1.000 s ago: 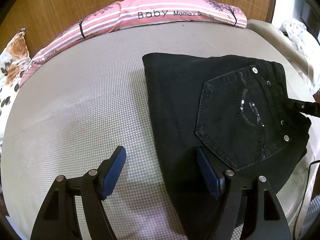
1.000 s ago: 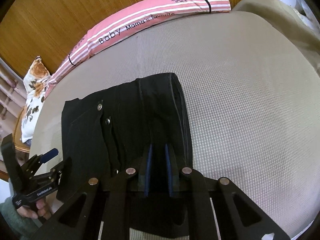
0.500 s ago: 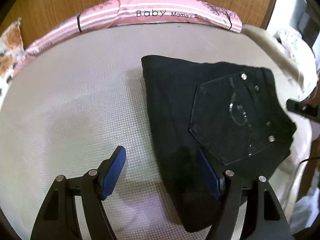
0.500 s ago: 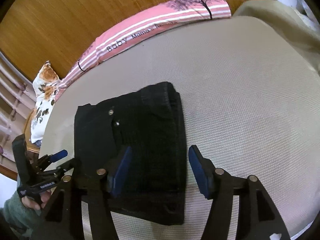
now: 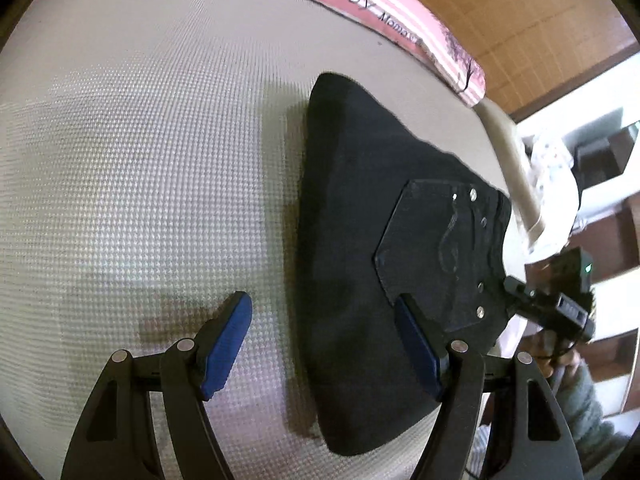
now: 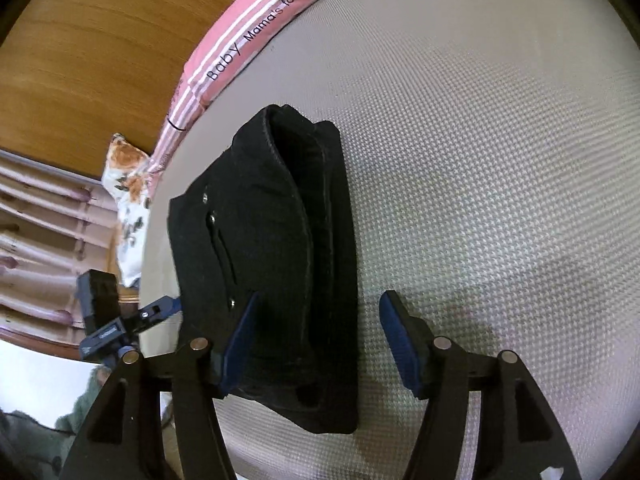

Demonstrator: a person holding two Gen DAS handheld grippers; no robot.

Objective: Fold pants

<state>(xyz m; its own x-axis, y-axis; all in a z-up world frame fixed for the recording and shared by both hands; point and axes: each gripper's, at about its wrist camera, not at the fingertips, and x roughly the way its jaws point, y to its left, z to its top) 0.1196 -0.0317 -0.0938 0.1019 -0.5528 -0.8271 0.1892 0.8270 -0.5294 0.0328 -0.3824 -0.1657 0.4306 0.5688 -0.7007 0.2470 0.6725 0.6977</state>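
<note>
Black jeans [image 5: 360,264], folded into a compact bundle with the back pocket [image 5: 436,256] uppermost, lying on the grey mattress [image 5: 140,160] near the pink striped pillow [image 5: 400,12]. Left gripper [image 5: 324,344] and right gripper [image 6: 316,340] both hover above the bundle, jaws spread wide, grasping nothing. The folding appears complete; what remains, if anything, is to withdraw or press the stacked layers [image 6: 316,216] flat.

The folded black pants [image 6: 272,264] lie on the grey mattress [image 6: 500,160]. The right gripper [image 6: 318,340] is spread wide above the pants' near end, holding nothing. The left gripper [image 6: 160,312] is beside the pants' left edge. A pink striped pillow [image 6: 248,36] lies beyond the pants.
</note>
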